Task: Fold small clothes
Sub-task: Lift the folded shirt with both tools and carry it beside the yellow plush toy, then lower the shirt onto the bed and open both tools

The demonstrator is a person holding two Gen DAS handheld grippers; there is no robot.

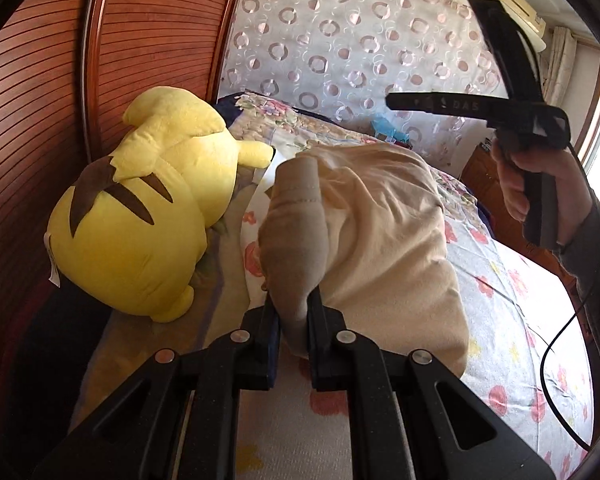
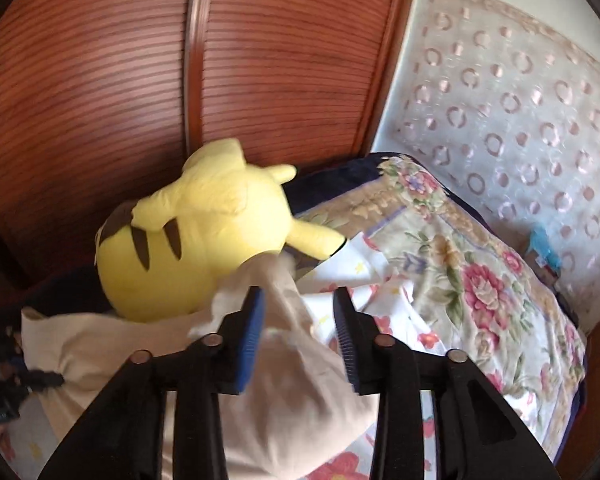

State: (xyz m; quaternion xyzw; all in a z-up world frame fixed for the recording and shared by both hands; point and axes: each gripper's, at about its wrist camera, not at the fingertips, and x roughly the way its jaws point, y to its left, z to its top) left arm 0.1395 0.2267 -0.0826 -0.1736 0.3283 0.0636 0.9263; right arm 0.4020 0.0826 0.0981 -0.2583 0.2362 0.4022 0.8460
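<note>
A small cream and beige garment (image 1: 380, 232) lies bunched on the flowered bed sheet (image 1: 520, 320). My left gripper (image 1: 294, 308) is shut on a beige fold of it near its front end. The garment also shows in the right wrist view (image 2: 284, 392), below and between my right gripper's fingers. My right gripper (image 2: 300, 300) is open, its blue pads either side of the cloth without pinching it. In the left wrist view the right gripper (image 1: 532, 120) is held in a hand, raised at the right above the bed.
A yellow plush toy (image 1: 140, 216) lies at the left against a slatted wooden wardrobe (image 1: 40, 100); it also shows in the right wrist view (image 2: 204, 232). A floral quilt (image 2: 480, 264) is at the bed's head by a patterned curtain (image 1: 360, 40). A black cable (image 1: 556, 360) hangs at right.
</note>
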